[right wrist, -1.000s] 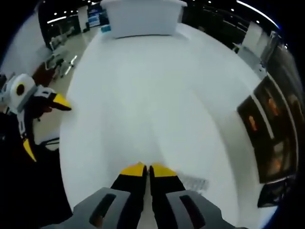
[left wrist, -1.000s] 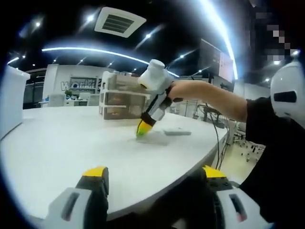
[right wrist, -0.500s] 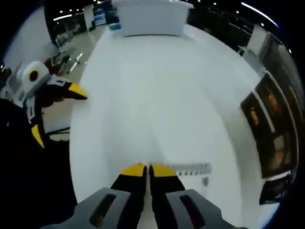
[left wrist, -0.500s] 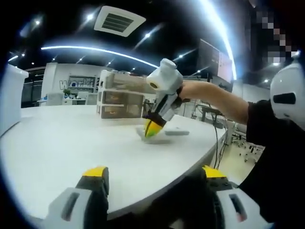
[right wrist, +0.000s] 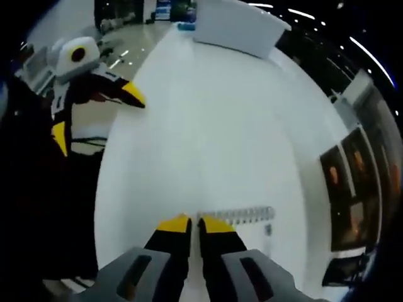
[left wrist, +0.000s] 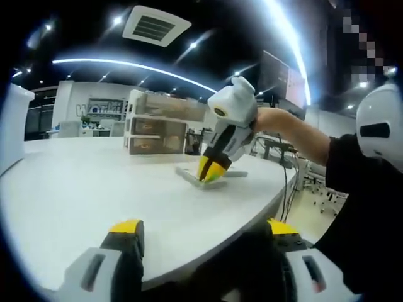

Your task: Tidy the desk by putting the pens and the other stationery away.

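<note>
Nearest in the left gripper view: left gripper (left wrist: 203, 229), low at the near edge of the table (left wrist: 75, 195), yellow-tipped jaws spread wide apart and holding nothing.

Further out on the white tabletop: right gripper (left wrist: 212, 171), pointing steeply down, jaws pressed together and clamped on one end of a clear ruler (left wrist: 187, 174). Lying flat on the table otherwise, with its free end running left from the tips. Just behind and to the right, a second flat pale item (left wrist: 237, 173), too blurred to identify. Reaching in from the right to the gripper, a person's bare forearm (left wrist: 291, 131).

Beyond that, near the table's far edge: a drawer unit (left wrist: 157, 127) with brownish fronts, upright and well apart from the ruler. At the far left, part of a white bin (left wrist: 12, 129).

Nearest in the right gripper view: the same closed jaws, with no visible gap between the yellow tips, and the ruler stretching to the right from them across the bare tabletop. Marks along its edge just readable. Up at the left, off the table's edge, the left gripper again with jaws open. Along the right side, the drawer unit; at the far end of the table, the white bin.
</note>
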Action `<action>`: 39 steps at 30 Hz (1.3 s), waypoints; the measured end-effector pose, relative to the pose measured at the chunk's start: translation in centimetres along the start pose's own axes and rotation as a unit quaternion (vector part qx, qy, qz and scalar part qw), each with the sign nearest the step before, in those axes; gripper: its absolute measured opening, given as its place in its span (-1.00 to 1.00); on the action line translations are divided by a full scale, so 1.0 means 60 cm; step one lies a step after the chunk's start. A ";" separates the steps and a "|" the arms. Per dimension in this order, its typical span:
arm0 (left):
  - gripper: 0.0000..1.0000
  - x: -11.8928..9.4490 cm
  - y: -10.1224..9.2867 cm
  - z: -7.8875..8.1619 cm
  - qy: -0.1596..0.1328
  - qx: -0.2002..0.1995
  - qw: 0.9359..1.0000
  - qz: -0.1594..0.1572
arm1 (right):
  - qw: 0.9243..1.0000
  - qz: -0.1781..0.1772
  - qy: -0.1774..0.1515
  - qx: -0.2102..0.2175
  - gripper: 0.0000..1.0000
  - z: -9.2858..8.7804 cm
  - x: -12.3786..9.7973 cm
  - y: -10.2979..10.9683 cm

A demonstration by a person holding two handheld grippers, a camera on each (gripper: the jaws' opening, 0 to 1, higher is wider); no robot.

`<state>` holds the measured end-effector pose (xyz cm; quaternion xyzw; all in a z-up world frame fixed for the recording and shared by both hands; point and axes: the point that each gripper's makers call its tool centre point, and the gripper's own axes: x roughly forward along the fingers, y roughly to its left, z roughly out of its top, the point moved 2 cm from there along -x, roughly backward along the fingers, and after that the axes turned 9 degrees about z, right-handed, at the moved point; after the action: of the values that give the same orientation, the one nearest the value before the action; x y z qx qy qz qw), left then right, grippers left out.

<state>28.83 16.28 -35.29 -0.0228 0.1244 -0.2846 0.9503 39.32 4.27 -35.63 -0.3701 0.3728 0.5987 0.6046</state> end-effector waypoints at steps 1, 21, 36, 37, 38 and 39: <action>0.53 0.001 0.000 0.000 0.000 0.000 1.000 0.000 | 1.000 -0.001 0.001 0.000 -0.93 -0.001 0.000 -0.001; 0.53 0.011 -0.003 -0.004 0.007 -0.003 1.000 -0.005 | 1.000 -0.026 0.000 -0.002 -0.95 0.006 0.007 -0.006; 0.53 0.015 -0.007 0.000 0.005 0.005 1.000 -0.008 | 0.999 -0.041 0.005 0.017 -1.00 0.006 0.006 -0.011; 0.53 0.015 -0.008 0.002 0.005 0.008 1.000 -0.008 | 0.999 -0.041 0.001 0.018 -1.00 0.008 0.004 -0.012; 0.53 0.015 -0.008 0.003 0.005 0.010 1.000 -0.007 | 0.999 -0.042 -0.005 0.021 -1.00 0.012 0.002 -0.014; 0.53 0.016 -0.008 0.005 0.005 0.014 1.000 -0.007 | 0.999 -0.041 -0.011 0.026 -1.00 0.015 -0.001 -0.014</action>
<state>29.42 15.34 -35.16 -0.0087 0.1251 -0.2928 0.9479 40.16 5.03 -35.17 -0.3622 0.3662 0.5677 0.6422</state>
